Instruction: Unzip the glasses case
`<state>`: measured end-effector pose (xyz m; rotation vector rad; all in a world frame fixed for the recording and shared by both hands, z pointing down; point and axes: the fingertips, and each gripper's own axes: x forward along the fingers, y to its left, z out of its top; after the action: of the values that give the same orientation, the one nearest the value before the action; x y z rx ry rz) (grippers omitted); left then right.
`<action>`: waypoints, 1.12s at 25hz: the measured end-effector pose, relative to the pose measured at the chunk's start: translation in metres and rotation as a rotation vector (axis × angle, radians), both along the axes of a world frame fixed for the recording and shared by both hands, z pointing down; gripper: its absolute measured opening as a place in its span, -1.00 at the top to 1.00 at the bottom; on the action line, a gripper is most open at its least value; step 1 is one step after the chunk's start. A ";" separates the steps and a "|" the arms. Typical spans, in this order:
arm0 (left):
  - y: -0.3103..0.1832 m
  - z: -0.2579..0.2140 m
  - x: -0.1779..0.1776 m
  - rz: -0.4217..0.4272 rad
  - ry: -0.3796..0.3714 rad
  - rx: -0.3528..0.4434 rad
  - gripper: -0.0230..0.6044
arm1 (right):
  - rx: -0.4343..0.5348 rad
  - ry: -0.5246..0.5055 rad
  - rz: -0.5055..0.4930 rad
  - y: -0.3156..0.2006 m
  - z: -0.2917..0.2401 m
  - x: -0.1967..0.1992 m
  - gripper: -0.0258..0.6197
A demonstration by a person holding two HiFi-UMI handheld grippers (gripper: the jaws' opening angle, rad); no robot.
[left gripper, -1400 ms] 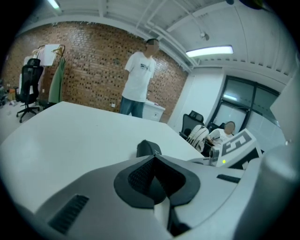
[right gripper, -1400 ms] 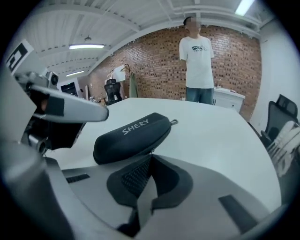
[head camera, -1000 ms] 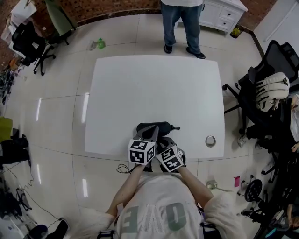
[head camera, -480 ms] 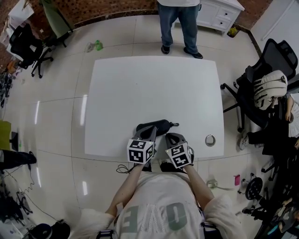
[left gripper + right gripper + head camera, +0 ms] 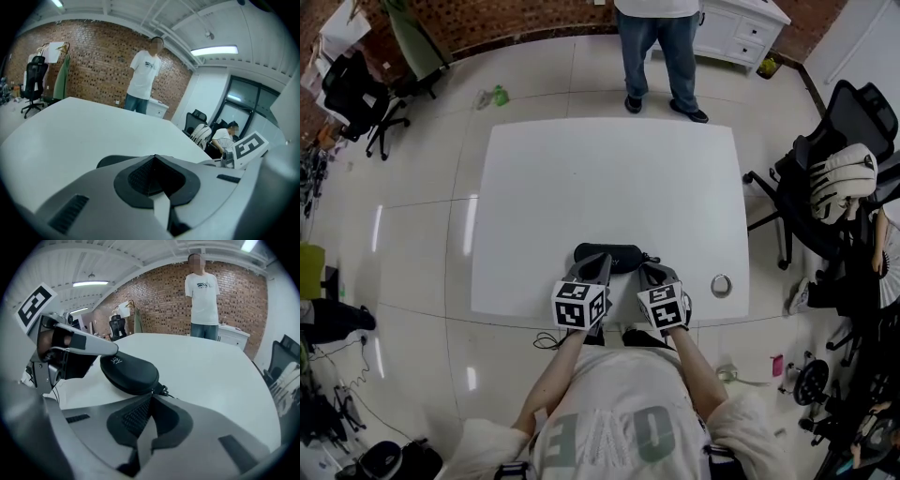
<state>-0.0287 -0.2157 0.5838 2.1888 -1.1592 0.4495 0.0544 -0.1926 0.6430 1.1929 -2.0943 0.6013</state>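
- Glasses case (image 5: 614, 255) sat at the 6 o'clock edge of the bench (image 5: 609, 169), long axis 9-to-3, and looked fully zipped.
- Zip pull (image 5: 162, 390) stuck out at the case's 3 o'clock end, lying on the bench.
- Change over the last second: the right claw (image 5: 151, 395) swung out from beside the left claw toward 3 o'clock, then eased forward. It ended lined up on the pull.
- Right claw state: jaws fully together, nothing visible between them. Tips were just short of the pull, maybe touching it; no pinch showed.
- Left claw (image 5: 154, 158) barely moved. Jaws were pressed together, nothing between them.
- It sat at the case's 9 o'clock half. In the right gripper view its tip lay on or just over the top of the case; I couldn't tell if it was bearing down.
- A person (image 5: 661, 47) stood at 12 o'clock beyond the bench, well clear.
- Read: approach was done and the unzip had not begun. The reposition set up the split, left to brace the case and right to work the zip.
- Next, I'd judge, the right claw had to open, take the pull and run it round the seam.
- Risk: the pull is small and loose, so closed tips could nudge it aside.
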 end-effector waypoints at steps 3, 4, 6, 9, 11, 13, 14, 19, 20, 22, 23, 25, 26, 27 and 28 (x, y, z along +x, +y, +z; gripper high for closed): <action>0.010 -0.004 0.001 0.004 0.006 -0.002 0.92 | -0.023 -0.012 -0.021 0.016 0.001 -0.006 0.92; 0.013 -0.004 0.002 0.010 0.006 -0.001 0.92 | -0.029 -0.019 -0.043 0.023 0.000 -0.012 0.92; 0.018 -0.005 0.007 0.024 0.007 0.005 0.92 | -0.033 -0.038 -0.097 0.036 -0.005 -0.027 0.92; 0.021 -0.005 0.016 0.056 -0.004 0.024 0.92 | -0.037 -0.065 -0.185 0.057 -0.009 -0.053 0.92; 0.021 -0.005 0.020 0.093 -0.033 0.042 0.92 | -0.042 -0.075 -0.221 0.065 -0.011 -0.068 0.92; 0.018 -0.003 0.023 0.131 -0.070 0.053 0.92 | -0.044 -0.071 -0.234 0.066 -0.013 -0.074 0.92; 0.016 -0.001 0.024 0.144 -0.085 0.053 0.92 | -0.046 -0.068 -0.233 0.066 -0.012 -0.074 0.92; 0.009 0.006 0.025 0.134 -0.048 0.005 0.92 | -0.058 -0.061 -0.196 0.062 -0.007 -0.057 0.92; 0.009 0.006 0.028 0.135 -0.048 0.005 0.92 | -0.059 -0.056 -0.189 0.061 -0.007 -0.052 0.92; 0.008 0.006 0.035 0.147 -0.053 0.010 0.92 | -0.058 -0.042 -0.175 0.058 -0.007 -0.040 0.92; 0.007 0.006 0.038 0.152 -0.049 0.010 0.92 | -0.058 -0.042 -0.162 0.056 -0.006 -0.034 0.92; 0.005 0.006 0.041 0.156 -0.034 0.004 0.92 | -0.059 -0.056 -0.126 0.051 -0.007 -0.023 0.92; 0.004 0.006 0.043 0.156 -0.026 0.001 0.92 | -0.063 -0.058 -0.106 0.048 -0.008 -0.017 0.92; 0.002 0.007 0.045 0.155 -0.018 -0.004 0.92 | -0.066 -0.053 -0.089 0.045 -0.008 -0.010 0.92; 0.001 0.007 0.047 0.154 -0.009 -0.009 0.92 | -0.062 -0.044 -0.067 0.041 -0.009 -0.002 0.92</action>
<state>0.0184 -0.2149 0.5907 2.2796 -0.9949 0.5296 0.0527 -0.1514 0.6337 1.0792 -2.1278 0.6620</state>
